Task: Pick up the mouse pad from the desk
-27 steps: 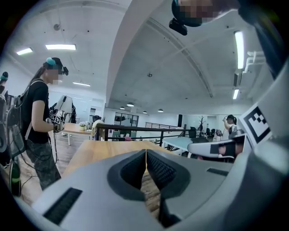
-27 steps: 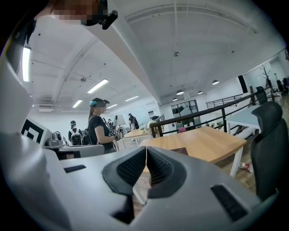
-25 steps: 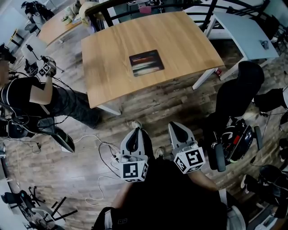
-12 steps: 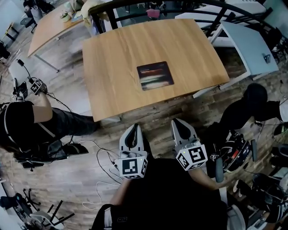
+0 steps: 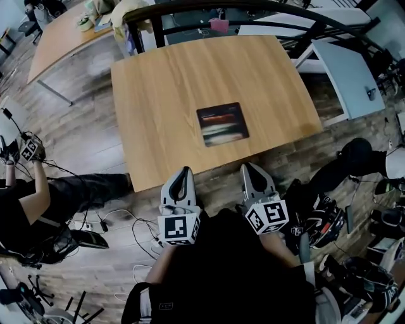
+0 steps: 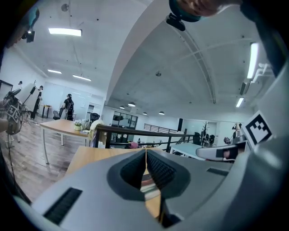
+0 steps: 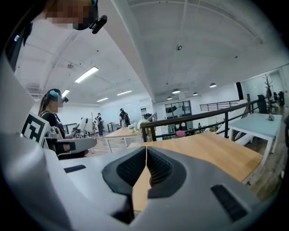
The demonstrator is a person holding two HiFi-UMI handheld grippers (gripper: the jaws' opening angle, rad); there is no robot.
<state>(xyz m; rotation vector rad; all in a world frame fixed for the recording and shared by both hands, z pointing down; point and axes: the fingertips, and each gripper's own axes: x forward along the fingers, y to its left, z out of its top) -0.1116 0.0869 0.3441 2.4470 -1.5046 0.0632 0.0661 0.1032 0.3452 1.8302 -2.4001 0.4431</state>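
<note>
A dark rectangular mouse pad with coloured streaks lies flat on the wooden desk, right of its middle and toward its near edge. My left gripper is shut and empty, its tip just short of the desk's near edge. My right gripper is also shut and empty, beside it at the same edge. In the left gripper view a strip of the mouse pad shows between the closed jaws of the left gripper. The right gripper view shows the right gripper closed with only the desk top ahead.
A second wooden table stands at the far left and a white table at the right. A dark railing runs behind the desk. Another person sits on the floor at the left among cables. Bags and helmets lie at the right.
Both grippers have moved forward together toward the desk; the desk and mouse pad now sit lower and closer in the head view. Both jaws stayed shut.
</note>
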